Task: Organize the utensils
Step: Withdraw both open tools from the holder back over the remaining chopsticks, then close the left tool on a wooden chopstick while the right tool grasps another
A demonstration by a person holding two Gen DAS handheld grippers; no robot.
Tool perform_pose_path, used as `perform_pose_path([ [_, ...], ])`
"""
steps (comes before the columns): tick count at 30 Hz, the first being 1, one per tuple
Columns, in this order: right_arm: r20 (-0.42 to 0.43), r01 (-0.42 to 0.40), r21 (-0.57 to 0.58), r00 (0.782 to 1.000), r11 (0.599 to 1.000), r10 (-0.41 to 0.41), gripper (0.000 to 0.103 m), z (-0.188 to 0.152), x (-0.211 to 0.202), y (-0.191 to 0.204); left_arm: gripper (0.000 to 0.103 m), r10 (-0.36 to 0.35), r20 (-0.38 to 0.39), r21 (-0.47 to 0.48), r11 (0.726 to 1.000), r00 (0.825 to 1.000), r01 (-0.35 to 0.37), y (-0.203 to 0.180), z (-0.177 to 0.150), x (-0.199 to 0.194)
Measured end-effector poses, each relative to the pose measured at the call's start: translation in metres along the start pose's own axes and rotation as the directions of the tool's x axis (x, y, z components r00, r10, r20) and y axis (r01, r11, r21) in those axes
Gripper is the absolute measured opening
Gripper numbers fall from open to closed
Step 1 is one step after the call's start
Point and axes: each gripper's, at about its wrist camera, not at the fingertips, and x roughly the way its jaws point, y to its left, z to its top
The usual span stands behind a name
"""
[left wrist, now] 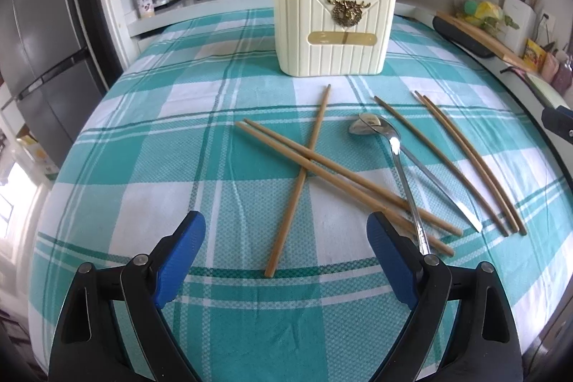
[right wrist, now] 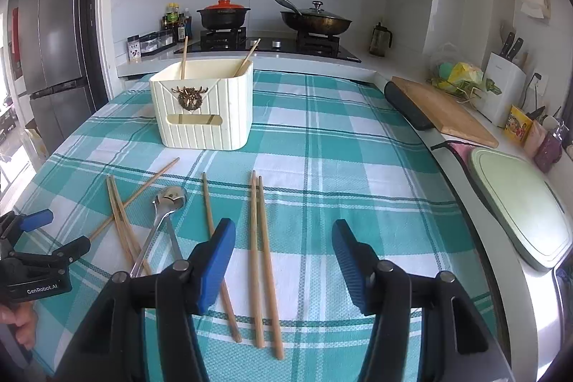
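The bench is covered with a teal and white checked cloth [left wrist: 150, 167]. At its far side stands a cream ribbed plastic utensil holder [left wrist: 333, 31] with a brass deer ornament; two wooden chopsticks [right wrist: 183, 58] stand tilted inside it.

In front of the holder, loose utensils lie flat on the cloth. At the left, one single wooden chopstick [left wrist: 301, 181] lies crossed with a pair of wooden chopsticks [left wrist: 343, 181]. Right of them lie two steel spoons [left wrist: 372, 126], their bowls together. Further right are three more chopsticks [right wrist: 259, 256], one alone and two side by side.

The left tongs [left wrist: 286, 256] hang wide open above the near end of the crossed chopstick and hold nothing. The right tongs [right wrist: 283, 267] are about half open over the right-hand pair, also holding nothing.
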Motion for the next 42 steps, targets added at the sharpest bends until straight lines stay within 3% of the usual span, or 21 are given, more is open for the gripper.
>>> perform_pose_path([
  [3, -0.001, -0.007, 0.008, 1.000, 1.000, 0.007, 0.057, -0.005, 0.003, -0.004, 0.094, -0.018, -0.026, -0.030, 0.999, 0.999, 0.018, 0.008, -0.001, 0.003],
  [5, -0.012, -0.011, 0.018, 1.000, 1.000, 0.012, 0.057, -0.010, 0.006, -0.007, 0.102, -0.021, -0.047, -0.049, 0.999, 0.999, 0.018, 0.014, -0.002, 0.006],
  [9, -0.054, -0.006, 0.030, 0.998, 1.000, 0.007, 0.057, -0.020, 0.015, -0.012, 0.102, 0.030, -0.059, -0.054, 0.998, 0.998, -0.034, 0.021, -0.004, 0.009],
  [26, -0.088, -0.037, 0.013, 0.995, 0.999, 0.038, 0.057, -0.027, 0.025, 0.001, 0.102, 0.076, -0.044, -0.033, 0.996, 0.996, -0.078, 0.025, -0.003, 0.010],
  [29, -0.094, -0.045, 0.009, 0.995, 0.999, 0.045, 0.057, -0.028, 0.027, 0.002, 0.102, 0.047, -0.062, -0.013, 0.999, 0.997, -0.048, 0.028, 0.000, 0.016],
  [33, -0.114, -0.087, 0.009, 0.990, 0.996, 0.088, 0.057, -0.023, 0.033, -0.007, 0.101, -0.056, -0.118, 0.045, 0.997, 0.991, 0.062, 0.034, 0.012, 0.032],
  [38, -0.191, -0.162, 0.006, 0.969, 0.987, 0.160, 0.057, -0.014, 0.053, -0.022, 0.082, -0.113, -0.204, 0.074, 0.989, 0.972, 0.130, 0.035, 0.024, 0.060],
  [40, -0.236, -0.200, 0.014, 0.951, 0.980, 0.197, 0.057, -0.012, 0.066, -0.026, 0.081, -0.085, -0.192, 0.130, 0.985, 0.978, 0.111, 0.026, 0.028, 0.064],
  [42, -0.283, -0.231, 0.021, 0.932, 0.973, 0.227, 0.050, -0.010, 0.081, -0.027, 0.073, -0.094, -0.192, 0.164, 0.978, 0.977, 0.127, 0.019, 0.033, 0.065],
])
